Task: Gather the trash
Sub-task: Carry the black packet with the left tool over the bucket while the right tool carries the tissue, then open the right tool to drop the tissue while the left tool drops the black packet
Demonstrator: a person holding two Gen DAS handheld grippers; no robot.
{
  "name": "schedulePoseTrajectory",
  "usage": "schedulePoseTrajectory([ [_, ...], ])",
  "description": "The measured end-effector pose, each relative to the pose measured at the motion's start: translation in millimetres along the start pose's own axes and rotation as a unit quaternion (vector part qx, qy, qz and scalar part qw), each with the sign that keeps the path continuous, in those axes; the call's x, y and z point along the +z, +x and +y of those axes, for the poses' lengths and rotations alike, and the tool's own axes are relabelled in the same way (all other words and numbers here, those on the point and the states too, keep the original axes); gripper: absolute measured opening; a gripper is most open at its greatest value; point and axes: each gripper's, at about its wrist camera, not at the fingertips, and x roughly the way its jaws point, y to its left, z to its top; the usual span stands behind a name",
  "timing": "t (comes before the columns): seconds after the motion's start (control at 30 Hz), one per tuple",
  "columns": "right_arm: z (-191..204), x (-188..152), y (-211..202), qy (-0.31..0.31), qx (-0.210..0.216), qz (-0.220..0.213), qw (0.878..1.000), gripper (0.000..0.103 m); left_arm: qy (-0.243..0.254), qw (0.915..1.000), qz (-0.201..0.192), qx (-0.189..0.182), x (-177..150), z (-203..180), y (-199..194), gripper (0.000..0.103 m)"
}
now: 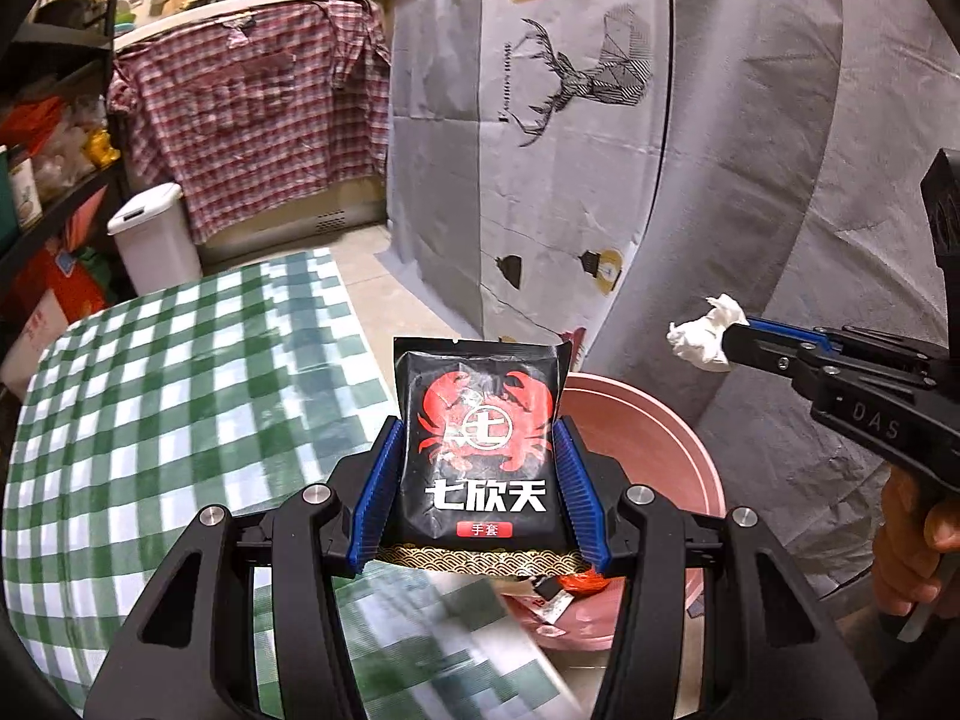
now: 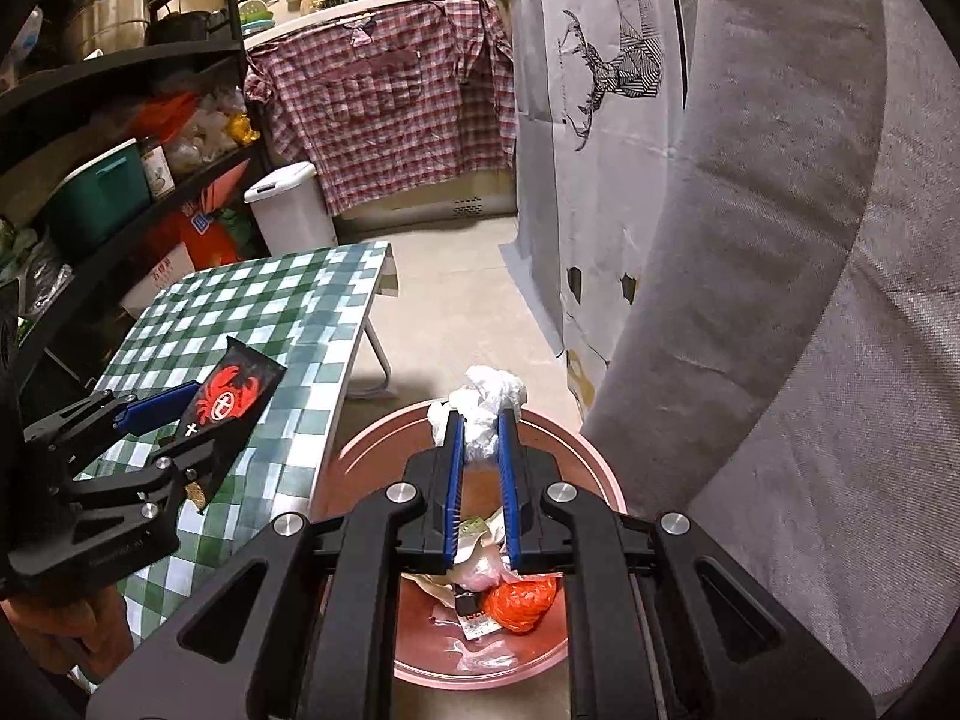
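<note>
- The pink basin (image 2: pixel 591 456) on the floor is the landmark; it already holds trash, including an orange-red bundle (image 2: pixel 521 603) and scraps of wrapper near its bottom.
- The left gripper (image 1: pixel 477 468) has its jaws partway apart, pressed on the two side edges of a black crab-print packet (image 1: pixel 480 450). The packet stands upright between the pads, its long axis running along the fingers.
- From the left wrist view the packet sits at the basin's near-left rim, over the edge of the green checked table (image 1: pixel 150 396); from the right wrist view the packet (image 2: pixel 231 402) is beside the basin, over the tabletop and not yet above the opening.
- The right gripper (image 2: pixel 480 438) has its jaws nearly closed, pinching a crumpled white tissue (image 2: pixel 489 396), which pokes out past the fingertips.
- That tissue hangs above the basin's far rim, so the right hand is the nearer one to a drop.
- My judgement: the right needs little more than a release; the left must first carry the packet sideways toward the basin's centre.
</note>
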Motion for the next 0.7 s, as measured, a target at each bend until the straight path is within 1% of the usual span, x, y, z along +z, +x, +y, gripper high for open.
schedulePoseTrajectory([
  [0.07,-2.0,0.1,2.0,0.003,-0.001,0.002,1.000,0.013,0.004,1.0000,0.004,-0.004,-0.7,-6.0,3.9,0.051],
  [0.1,-3.0,-0.1,3.2,0.004,-0.001,0.003,1.000,0.015,0.005,1.0000,0.006,-0.005,-0.3,-8.8,5.7,0.052],
  [0.17,-4.3,-0.6,7.2,0.005,-0.005,0.009,1.000,0.018,0.005,0.9998,0.009,-0.016,0.5,-12.7,8.8,0.060],
  [0.2,-4.8,-1.0,10.3,0.005,-0.008,0.015,1.000,0.028,0.005,0.9996,0.012,-0.024,0.9,-15.3,10.2,0.063],
  [0.23,-5.1,-1.5,11.9,0.005,-0.012,0.017,1.000,0.040,0.006,0.9995,0.014,-0.026,1.3,-17.6,11.6,0.068],
  [0.3,-6.1,-2.0,13.3,0.005,-0.016,0.017,1.000,0.049,0.012,0.9996,0.013,-0.023,1.1,-22.3,12.4,0.071],
  [0.47,-10.1,-2.7,10.8,0.013,-0.016,0.015,1.000,0.053,0.015,0.9997,0.014,-0.015,0.0,-22.8,13.1,0.072],
  [0.57,-11.6,-3.0,8.1,0.016,-0.017,0.012,1.000,0.054,0.007,0.9999,0.011,-0.009,-1.2,-15.2,9.5,0.072],
  [0.7,-7.8,-1.9,-0.4,0.010,-0.020,0.005,1.000,0.058,0.006,1.0000,0.006,0.001,-1.9,-4.7,-1.3,0.072],
])
